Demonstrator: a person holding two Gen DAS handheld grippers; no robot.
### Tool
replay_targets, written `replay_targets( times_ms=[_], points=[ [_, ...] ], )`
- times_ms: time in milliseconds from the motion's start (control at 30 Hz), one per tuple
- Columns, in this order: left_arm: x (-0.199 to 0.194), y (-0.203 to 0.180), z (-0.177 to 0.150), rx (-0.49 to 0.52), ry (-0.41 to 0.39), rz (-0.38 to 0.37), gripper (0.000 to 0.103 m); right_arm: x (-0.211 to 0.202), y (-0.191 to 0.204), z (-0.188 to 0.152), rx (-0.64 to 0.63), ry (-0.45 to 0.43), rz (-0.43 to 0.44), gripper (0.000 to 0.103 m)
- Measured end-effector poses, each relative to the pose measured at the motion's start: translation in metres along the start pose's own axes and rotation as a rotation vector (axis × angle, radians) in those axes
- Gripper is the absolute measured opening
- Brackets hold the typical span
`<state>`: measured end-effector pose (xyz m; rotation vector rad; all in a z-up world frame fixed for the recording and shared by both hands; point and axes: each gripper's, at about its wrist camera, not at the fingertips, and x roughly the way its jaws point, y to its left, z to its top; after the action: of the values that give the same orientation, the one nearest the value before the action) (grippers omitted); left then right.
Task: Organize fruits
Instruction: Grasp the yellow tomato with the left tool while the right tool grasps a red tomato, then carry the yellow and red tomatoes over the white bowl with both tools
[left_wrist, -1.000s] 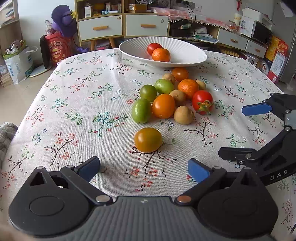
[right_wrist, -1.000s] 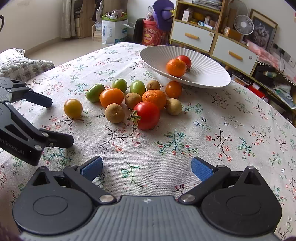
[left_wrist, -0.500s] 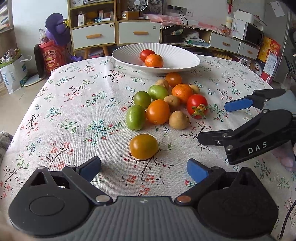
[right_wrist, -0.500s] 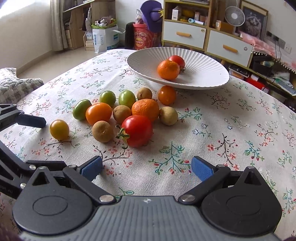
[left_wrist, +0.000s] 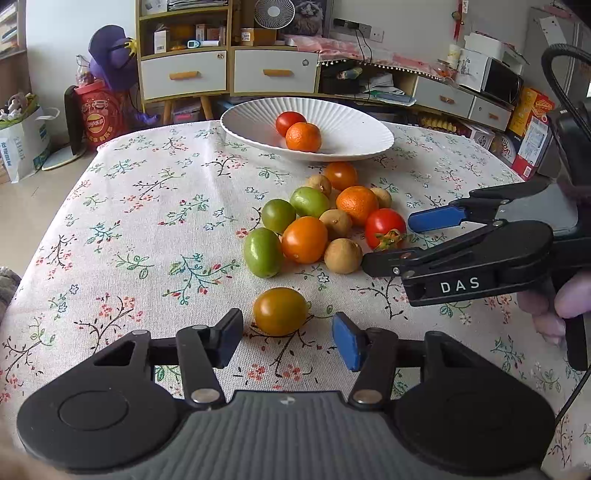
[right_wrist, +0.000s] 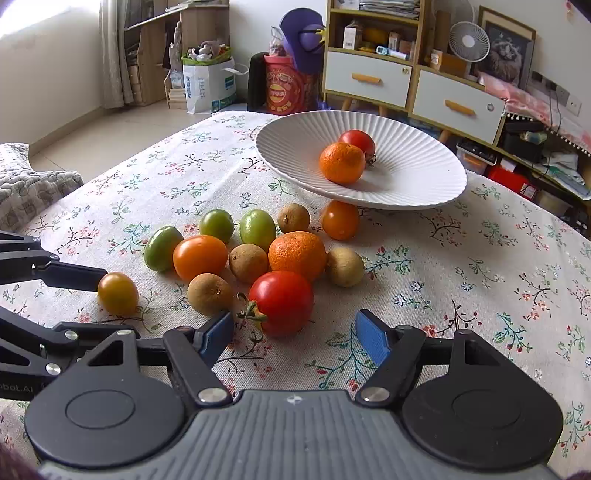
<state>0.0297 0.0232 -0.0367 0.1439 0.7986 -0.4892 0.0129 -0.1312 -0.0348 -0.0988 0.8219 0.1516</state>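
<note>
A yellow-orange tomato (left_wrist: 280, 311) lies on the floral tablecloth between the fingers of my left gripper (left_wrist: 288, 340), whose jaws are closing; gaps show on both sides of it. My right gripper (right_wrist: 294, 335) is closing too, with a red tomato (right_wrist: 282, 301) just ahead between its blue pads (right_wrist: 371, 339), untouched. In the left wrist view the right gripper (left_wrist: 406, 240) flanks that red tomato (left_wrist: 384, 226). Behind lies a pile of green fruits (left_wrist: 263, 252), an orange tomato (left_wrist: 304, 239), brown longans (left_wrist: 343, 255) and a mandarin (left_wrist: 357, 205). The white ribbed plate (left_wrist: 240, 127) holds a mandarin (left_wrist: 303, 137) and a red tomato (left_wrist: 290, 121).
The plate (right_wrist: 273, 147) sits at the far side of the table, its rim overhanging a small orange tomato (right_wrist: 340, 219). Part of a hand (left_wrist: 554, 310) holds the right gripper. Cabinets (left_wrist: 184, 74), bags and a cushion (right_wrist: 33, 188) stand beyond the table edges.
Both grippers' jaws have narrowed from wide open. The right gripper has moved in toward the pile, now flanking the red tomato. The left gripper stays by the yellow-orange tomato.
</note>
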Motion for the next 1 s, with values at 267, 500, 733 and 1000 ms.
replay_targets(
  times_ms=[267, 500, 733, 1000],
  points=[
    [0.000, 0.002, 0.003, -0.003, -0.008, -0.001, 0.038, 0.000, 0.001, 0.003, 0.004, 0.000, 0.013, 0.052],
    [0.001, 0.002, 0.004, -0.001, -0.011, 0.007, 0.031, -0.001, 0.003, 0.005, -0.002, 0.001, 0.033, 0.037],
    [-0.003, 0.002, 0.007, 0.002, -0.015, 0.008, 0.031, -0.002, 0.002, 0.005, 0.008, 0.005, 0.056, 0.034],
    [-0.009, 0.006, 0.014, -0.024, -0.030, 0.012, 0.031, -0.013, -0.004, 0.012, 0.051, -0.011, 0.062, 0.034]
  ],
)
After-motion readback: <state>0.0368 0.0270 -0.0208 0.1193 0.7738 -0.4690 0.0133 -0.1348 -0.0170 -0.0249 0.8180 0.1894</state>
